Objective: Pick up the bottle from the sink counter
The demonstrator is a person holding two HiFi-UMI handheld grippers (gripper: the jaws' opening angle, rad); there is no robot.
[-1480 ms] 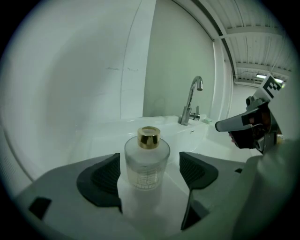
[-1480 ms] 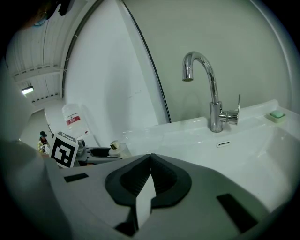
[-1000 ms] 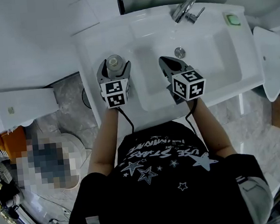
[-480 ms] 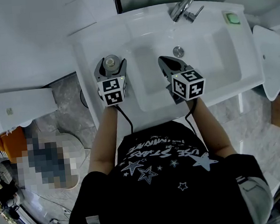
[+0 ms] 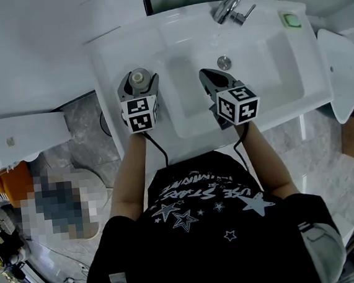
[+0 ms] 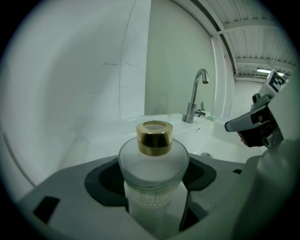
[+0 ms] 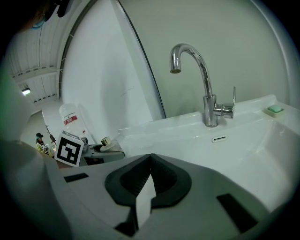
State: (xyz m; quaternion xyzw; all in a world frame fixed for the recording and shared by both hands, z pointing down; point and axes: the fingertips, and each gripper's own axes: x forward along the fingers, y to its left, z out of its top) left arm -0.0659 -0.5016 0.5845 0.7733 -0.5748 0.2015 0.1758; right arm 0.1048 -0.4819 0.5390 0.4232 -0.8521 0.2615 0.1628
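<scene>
The left gripper point(image 5: 138, 84) is closing its jaws round the bottle point(image 6: 153, 164), which is standing upright between them on the left flat of the sink counter point(image 5: 110, 57), just beside the basin point(image 5: 250, 62). The pads are not yet visibly pressing, since a thin dark gap is showing along the bottle's right side. The right gripper point(image 7: 150, 161) is hanging over the basin with its jaws clenched tip to tip and nothing between them. To finish the grip well, I judge that the person should be squeezing evenly on the wide frosted body, well below the gold cap point(image 6: 154, 137), and keeping the gripper level so that neither pad nudges the bottle over before the other one meets it. The frosted, rounded wall is probably slippery, so a firm hold and a straight lift, clear of the basin's edge and away from the tap point(image 6: 194, 98), is looking safest. As for writing, a pale printed band point(image 6: 149, 199) is wrapping the bottle's lower part, with faint greenish lines but no word that I can read. The marker cube point(image 5: 140, 113) is showing only black-and-white squares. The shirt point(image 5: 198, 198) is carrying stars and upside-down lettering too blurred to read, and the red label on a white container point(image 7: 70, 117) is too small to read.
</scene>
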